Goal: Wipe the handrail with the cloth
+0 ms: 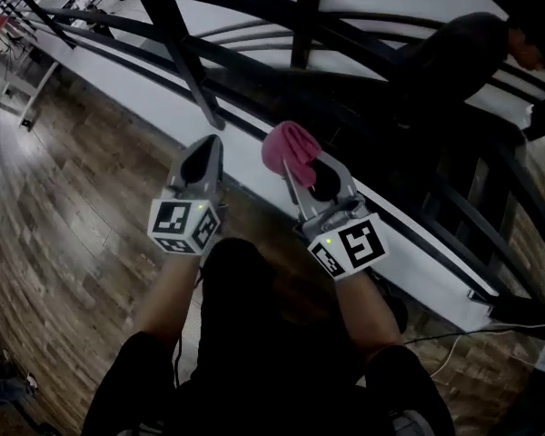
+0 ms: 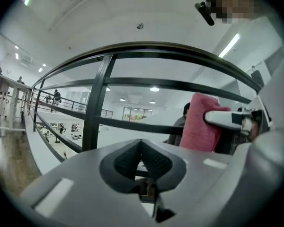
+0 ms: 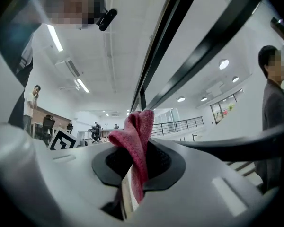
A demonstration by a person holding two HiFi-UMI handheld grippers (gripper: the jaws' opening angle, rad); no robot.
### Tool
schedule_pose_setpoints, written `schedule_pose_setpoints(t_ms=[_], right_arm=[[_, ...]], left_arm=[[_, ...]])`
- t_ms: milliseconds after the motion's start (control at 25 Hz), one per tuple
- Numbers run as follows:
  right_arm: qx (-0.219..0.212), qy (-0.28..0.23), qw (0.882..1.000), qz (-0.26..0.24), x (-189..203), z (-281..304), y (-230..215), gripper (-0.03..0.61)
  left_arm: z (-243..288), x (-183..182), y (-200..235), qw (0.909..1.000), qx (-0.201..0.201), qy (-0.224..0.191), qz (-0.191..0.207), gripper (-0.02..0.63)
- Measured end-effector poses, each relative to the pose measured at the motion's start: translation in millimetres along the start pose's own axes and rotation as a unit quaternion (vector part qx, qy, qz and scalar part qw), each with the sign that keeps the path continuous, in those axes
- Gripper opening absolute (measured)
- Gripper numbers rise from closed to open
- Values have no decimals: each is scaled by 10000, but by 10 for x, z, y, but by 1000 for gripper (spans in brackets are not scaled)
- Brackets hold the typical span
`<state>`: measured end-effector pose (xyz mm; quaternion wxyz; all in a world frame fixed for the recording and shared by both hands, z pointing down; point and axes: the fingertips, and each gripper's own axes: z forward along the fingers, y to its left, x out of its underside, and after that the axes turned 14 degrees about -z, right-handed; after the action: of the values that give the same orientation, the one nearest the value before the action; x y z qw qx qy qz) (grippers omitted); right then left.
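The person's forearms reach out from the bottom of the head view over a wood floor (image 1: 64, 243), each hand holding a gripper with its marker cube toward the camera. The left gripper (image 2: 142, 149) has its jaws brought together, the dark pads meeting at the tip with nothing between them. The right gripper (image 3: 138, 161), just beside it, has its jaws closed onto a pink cloth (image 3: 136, 136). One fold is pinched between the pads and the rest stands up in a bunch above the tip. Both grippers point toward the black handrail (image 2: 170, 48), whose bars curve across just beyond them. The cloth sits near the lower bars, but I cannot tell whether it touches them. Another person (image 1: 454, 62) in dark clothes stands on the far side of the railing.
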<state>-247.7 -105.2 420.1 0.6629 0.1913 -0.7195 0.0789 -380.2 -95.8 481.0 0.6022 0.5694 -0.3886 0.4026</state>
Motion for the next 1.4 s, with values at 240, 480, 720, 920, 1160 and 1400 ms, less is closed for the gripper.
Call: schedule_pose_setpoints(t_ms=[240, 480, 720, 920, 1160, 1400], right_arm=[[202, -10, 9928, -1184, 532, 552, 3, 49], [166, 295, 9834, -1783, 695, 1261, 31, 49], [62, 986, 9577, -2703, 1090, 2077, 26, 49], [525, 1813, 9506, -2464, 1435, 2654, -277, 49], [603, 2846, 9188, -2667, 1834, 2812, -314, 49], [531, 3091, 9053, -2865, 1970, 2828, -203, 46]], left_arm=[[313, 500, 706, 9998, 85, -114, -133, -2], [496, 675, 1083, 9986, 131, 320, -400, -2], [648, 736, 1347, 9977, 222, 365, -524, -2], [703, 654, 1500, 9972, 281, 236, -646, -2], [788, 720, 1642, 9976, 178, 368, -560, -2], [845, 765, 1811, 9983, -135, 445, -350, -2]])
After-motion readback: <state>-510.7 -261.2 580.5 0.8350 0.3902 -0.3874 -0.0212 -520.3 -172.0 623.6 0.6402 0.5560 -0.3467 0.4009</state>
